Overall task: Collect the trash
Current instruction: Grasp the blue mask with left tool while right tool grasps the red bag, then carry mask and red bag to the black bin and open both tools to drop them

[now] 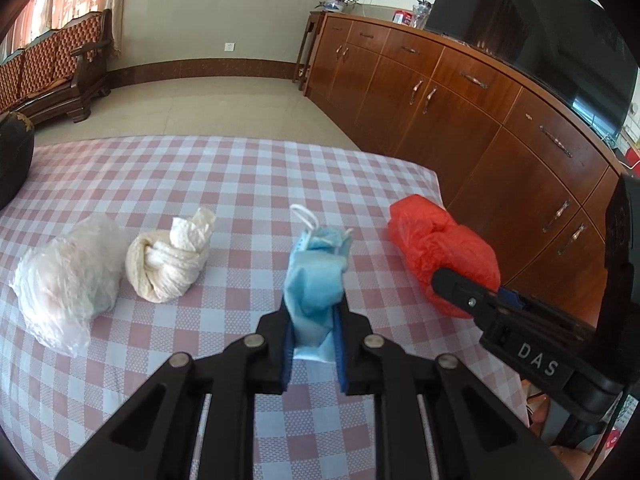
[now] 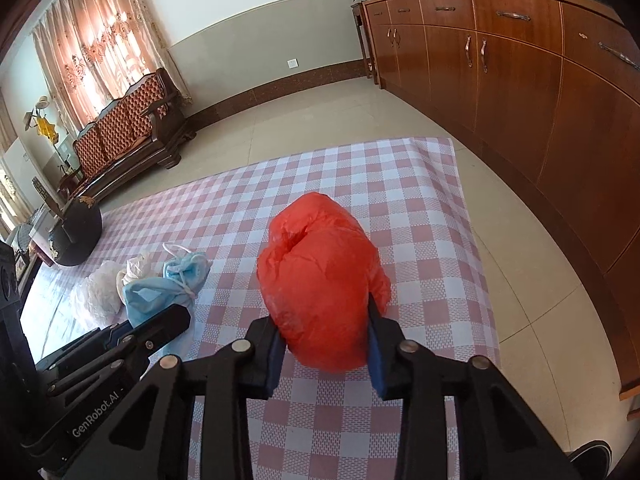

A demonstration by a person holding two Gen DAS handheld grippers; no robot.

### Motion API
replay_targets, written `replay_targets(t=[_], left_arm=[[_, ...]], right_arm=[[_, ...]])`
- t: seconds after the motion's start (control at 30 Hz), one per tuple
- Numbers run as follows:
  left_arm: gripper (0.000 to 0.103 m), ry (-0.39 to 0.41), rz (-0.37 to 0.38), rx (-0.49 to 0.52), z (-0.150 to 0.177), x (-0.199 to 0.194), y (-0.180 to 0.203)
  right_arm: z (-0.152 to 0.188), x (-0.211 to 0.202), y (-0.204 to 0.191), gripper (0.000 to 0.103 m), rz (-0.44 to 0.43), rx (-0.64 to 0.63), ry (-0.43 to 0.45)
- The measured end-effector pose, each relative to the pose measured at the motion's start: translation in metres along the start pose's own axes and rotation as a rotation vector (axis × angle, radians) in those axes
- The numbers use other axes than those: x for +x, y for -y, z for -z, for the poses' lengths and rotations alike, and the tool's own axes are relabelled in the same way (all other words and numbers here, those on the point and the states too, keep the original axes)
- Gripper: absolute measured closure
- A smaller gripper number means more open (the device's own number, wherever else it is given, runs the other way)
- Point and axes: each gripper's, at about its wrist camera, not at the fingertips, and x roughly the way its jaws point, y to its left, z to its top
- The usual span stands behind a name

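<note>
Both tongs angled down: left tongs (image 1: pixel 313 344) gripping mask (image 1: pixel 316 280) (crumpled), right tongs (image 2: pixel 326 354) gripping red bag (image 2: pixel 320 280).

- Your crumpled blue face mask (image 1: pixel 316 276), white ear loops showing, stands pinched between the left gripper's (image 1: pixel 313 344) pads.
- Your bulging red plastic bag (image 2: pixel 320 288) is clamped in the right gripper (image 2: pixel 326 354).
- A knotted cream bag (image 1: pixel 168 260) lies beside a clear crumpled bag (image 1: pixel 68 280) on the checked surface (image 1: pixel 224 184).
</note>
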Motion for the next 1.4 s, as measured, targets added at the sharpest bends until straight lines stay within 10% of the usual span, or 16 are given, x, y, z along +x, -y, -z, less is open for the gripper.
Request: replay_targets(t=[0.97, 1.4], left_arm=[[0.085, 0.039, 0.054, 0.058, 0.062, -0.105, 0.041], [0.085, -0.005, 0.169, 0.153, 0.1, -0.118, 0.107]], right_arm=[[0.108, -0.161, 0.012, 0.074, -0.057, 0.098, 0.047], [0.168, -0.228, 0.072, 0.074, 0.051, 0.221, 0.074]])
